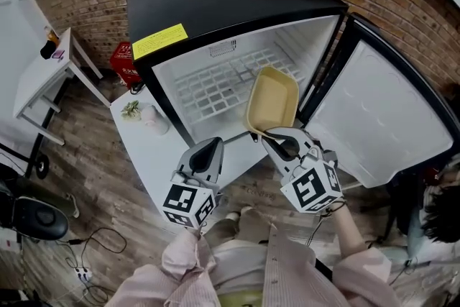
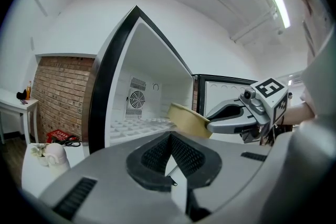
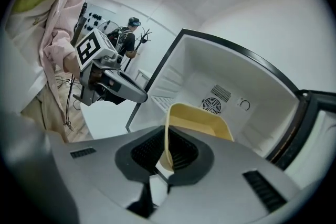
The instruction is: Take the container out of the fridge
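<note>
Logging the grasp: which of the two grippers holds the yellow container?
The right gripper: its jaws are shut on the rim of the container, in front of the open fridge. The left gripper, jaws together, holds nothing.

Fridge [image 1: 230, 11] on worktop [image 1: 154, 151], door [image 1: 381, 118] open to right. Container [image 1: 273, 98] before fridge opening, in right gripper [image 1: 269, 134] jaws; left gripper [image 1: 213, 144] left, apart.

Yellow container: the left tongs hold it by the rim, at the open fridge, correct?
No. The right tongs, not the left, hold the yellow container by the rim, at the open fridge. The right gripper view shows the rim pinched between them.
</note>
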{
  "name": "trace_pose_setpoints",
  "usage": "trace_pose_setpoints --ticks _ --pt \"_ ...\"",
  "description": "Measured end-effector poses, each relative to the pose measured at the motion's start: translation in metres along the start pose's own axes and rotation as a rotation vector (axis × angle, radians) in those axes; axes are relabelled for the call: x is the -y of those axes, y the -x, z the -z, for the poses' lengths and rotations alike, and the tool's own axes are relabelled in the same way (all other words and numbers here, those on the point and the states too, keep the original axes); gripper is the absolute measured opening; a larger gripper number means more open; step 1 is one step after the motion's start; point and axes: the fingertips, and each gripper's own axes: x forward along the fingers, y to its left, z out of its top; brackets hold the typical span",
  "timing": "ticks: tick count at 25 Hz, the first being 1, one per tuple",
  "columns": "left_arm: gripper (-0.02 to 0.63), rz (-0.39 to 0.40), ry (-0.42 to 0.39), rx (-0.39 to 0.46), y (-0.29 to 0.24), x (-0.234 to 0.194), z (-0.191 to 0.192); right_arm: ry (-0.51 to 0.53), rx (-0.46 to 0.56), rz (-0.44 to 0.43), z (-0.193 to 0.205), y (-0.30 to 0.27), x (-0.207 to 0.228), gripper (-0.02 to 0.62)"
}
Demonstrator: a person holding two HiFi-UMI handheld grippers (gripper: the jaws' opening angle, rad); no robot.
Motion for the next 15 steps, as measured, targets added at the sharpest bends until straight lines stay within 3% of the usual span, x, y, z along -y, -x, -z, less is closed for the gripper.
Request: trace_pose_setpoints --ticks 7,15 --pt "-0.009 -0.004 -0.003 -0.019 -0.001 0.009 0.008 -0.024 0.016 0.046 0.018 0.017 -0.019 0.023" --pt "-0.009 -0.048 -0.004 -0.05 -0.001 0.016 0.023 -0.071 0.013 -0.011 0.04 0.023 -0.046 0.023"
